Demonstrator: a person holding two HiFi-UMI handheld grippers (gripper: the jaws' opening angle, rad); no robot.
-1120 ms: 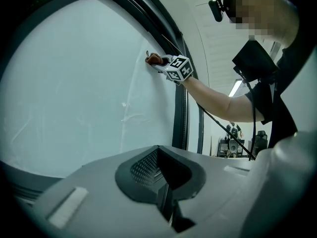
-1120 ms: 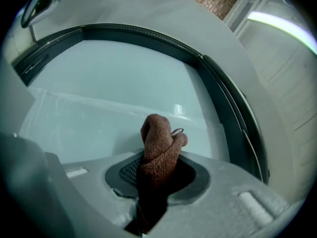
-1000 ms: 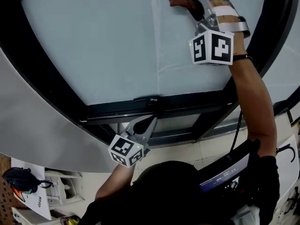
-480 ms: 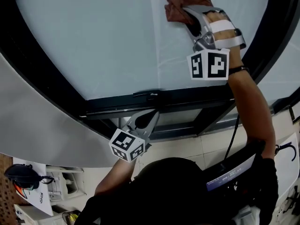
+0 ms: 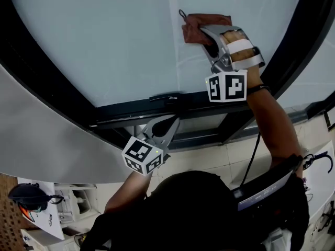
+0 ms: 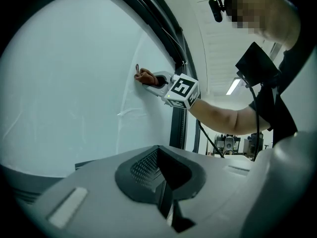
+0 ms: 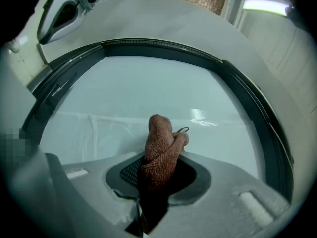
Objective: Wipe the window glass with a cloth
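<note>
Cloth point(image 5: 201, 24), brown, woven, one piece: the working item, entered in full at its place below. Nearest, low: left gripper point(image 5: 168, 125), marker cube point(image 5: 142, 158) toward the wearer, jaws closed together on nothing, tips at or just short of the lower window frame point(image 5: 131, 118); contact cannot be told. Idle; judged a brace at most. Next, higher: right forearm point(image 5: 275, 124) reaching up to the right gripper point(image 5: 208, 35), its jaws clamped on the bunched lower part of the cloth, the free upper part standing out past the tips. Cloth proper: pressed to, or very near, the window glass point(image 5: 104, 46), toward the right side of the pane in the head view, with a thin hang loop point(image 5: 182, 13) sticking out at its left edge. Farthest: the glass itself, pale and frosted-looking, faint streaks point(image 7: 99, 119) across it, dark frame all round. Step judged in hand: a wiping pass over the right part of the pane. The broad area to the left looks yet to be covered, though its cleanliness cannot be read. Handling note: let the cloth's free wad, not the hard jaw tips, meet the glass. Hold the grip firm, since the wad is caught by its tail only and may pull out under drag. Overlap the passes and work across the streaks toward the frame.
</note>
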